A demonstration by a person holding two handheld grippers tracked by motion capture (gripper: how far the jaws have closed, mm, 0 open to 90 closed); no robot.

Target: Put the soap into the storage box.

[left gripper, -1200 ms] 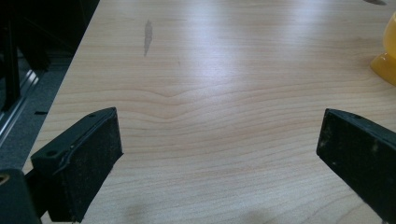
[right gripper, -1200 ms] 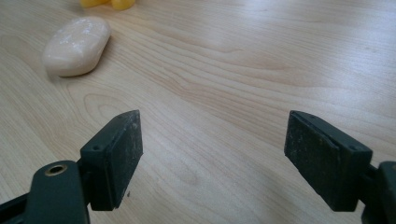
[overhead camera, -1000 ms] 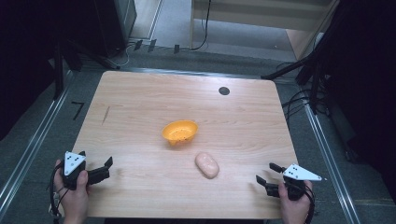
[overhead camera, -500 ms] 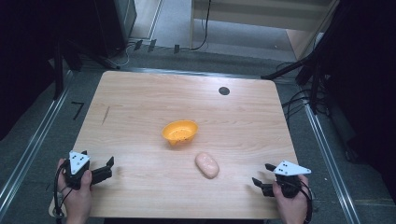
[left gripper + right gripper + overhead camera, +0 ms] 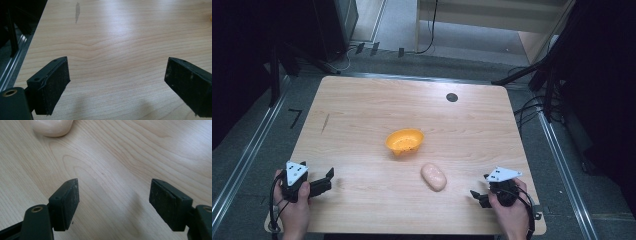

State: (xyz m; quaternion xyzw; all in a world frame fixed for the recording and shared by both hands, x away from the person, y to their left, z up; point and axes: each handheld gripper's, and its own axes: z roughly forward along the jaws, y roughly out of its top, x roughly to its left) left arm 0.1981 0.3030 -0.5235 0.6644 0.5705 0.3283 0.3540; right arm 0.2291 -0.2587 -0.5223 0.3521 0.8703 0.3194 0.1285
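An orange bowl (image 5: 404, 141) sits near the middle of the wooden table (image 5: 362, 105). A pale pink oval lump (image 5: 433, 176) lies just in front of it, to the right. My left gripper (image 5: 328, 181) rests at the front left corner, open over bare wood (image 5: 116, 67). My right gripper (image 5: 479, 189) hovers at the front right and points toward the lump (image 5: 51, 127), which lies well beyond its tips. Its jaws (image 5: 113, 187) have just been closing a little, but they stand open with nothing between them.
A small black round cap (image 5: 452, 97) sits in the table's far right part. A dark streak (image 5: 325, 123) marks the wood at the left. Metal rails (image 5: 247, 160) run along both sides. Cables (image 5: 527, 107) lie on the floor at the right.
My right gripper has shifted left along the front edge, closer to the pink lump. The left gripper, the bowl and the lump have stayed put.
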